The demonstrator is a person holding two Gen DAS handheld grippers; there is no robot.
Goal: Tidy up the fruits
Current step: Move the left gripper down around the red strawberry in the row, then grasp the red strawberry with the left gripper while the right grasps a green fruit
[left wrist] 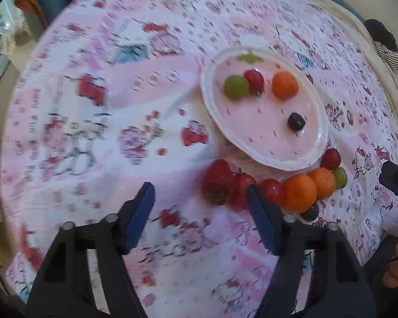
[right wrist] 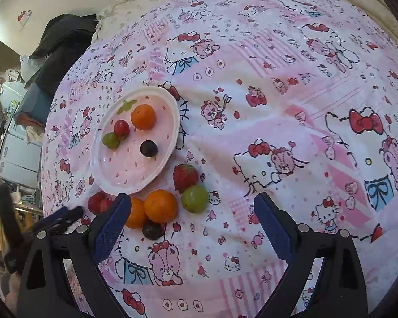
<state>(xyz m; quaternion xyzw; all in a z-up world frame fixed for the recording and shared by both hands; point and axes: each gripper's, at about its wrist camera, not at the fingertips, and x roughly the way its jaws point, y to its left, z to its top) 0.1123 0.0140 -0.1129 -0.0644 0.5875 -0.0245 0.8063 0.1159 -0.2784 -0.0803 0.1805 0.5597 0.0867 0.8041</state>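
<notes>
Gaping empty, both tongs, left tongs (left wrist: pixel 200 206) blurred, right tongs (right wrist: pixel 192 209) partly hiding one orange (right wrist: pixel 135 213).

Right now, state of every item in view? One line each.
plate: on the cloth, holds four fruits
orange: on the plate
dark grape: on the plate, alone
green grape: off the plate, beside a strawberry
two oranges: off the plate, touching
left gripper: open, empty
right gripper: open, empty
</notes>
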